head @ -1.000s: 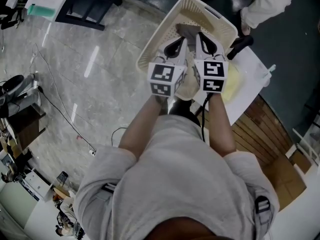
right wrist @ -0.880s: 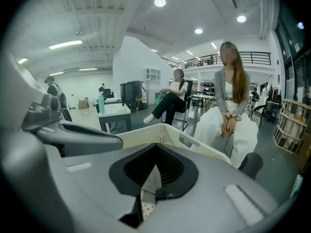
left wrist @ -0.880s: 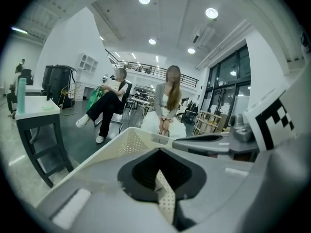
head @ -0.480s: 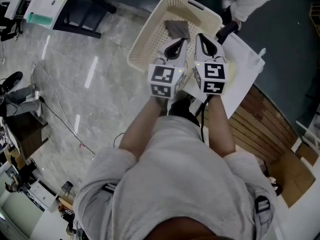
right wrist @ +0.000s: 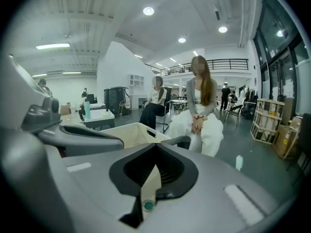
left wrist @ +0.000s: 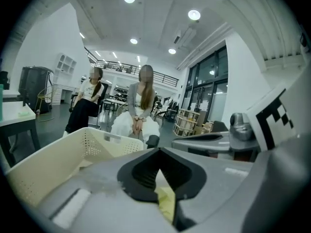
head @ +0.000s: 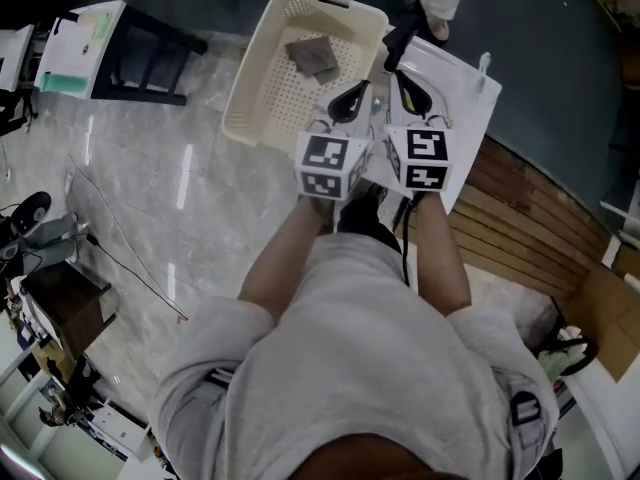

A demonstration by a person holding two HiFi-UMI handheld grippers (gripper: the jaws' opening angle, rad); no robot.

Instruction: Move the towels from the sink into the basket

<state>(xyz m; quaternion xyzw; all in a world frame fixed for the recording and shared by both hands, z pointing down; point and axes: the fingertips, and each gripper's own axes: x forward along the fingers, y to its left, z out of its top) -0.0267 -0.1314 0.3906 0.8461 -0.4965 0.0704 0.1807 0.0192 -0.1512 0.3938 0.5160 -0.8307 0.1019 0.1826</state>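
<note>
Both tools are pinched shut on one yellow towel [left wrist: 166, 204]: left tool [head: 350, 100] and right tool [head: 410, 93] sit side by side at upper centre, at the right edge of the basket [head: 250, 88]. Grey towel [head: 312, 58] already inside. Likely risks:
- Thin edge grip slips if the hands spread.
- Hanging cloth snags the rim.
- Early release drops it between sink [head: 455, 98] and basket, onto the floor [head: 150, 218].

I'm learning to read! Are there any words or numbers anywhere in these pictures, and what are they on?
No readable words or numbers anywhere.
Marker cubes: black-and-white square patterns, not letters.
Sheets on the dark table: any print is too small to read.
Basket and yellow towel: no label visible.
</note>
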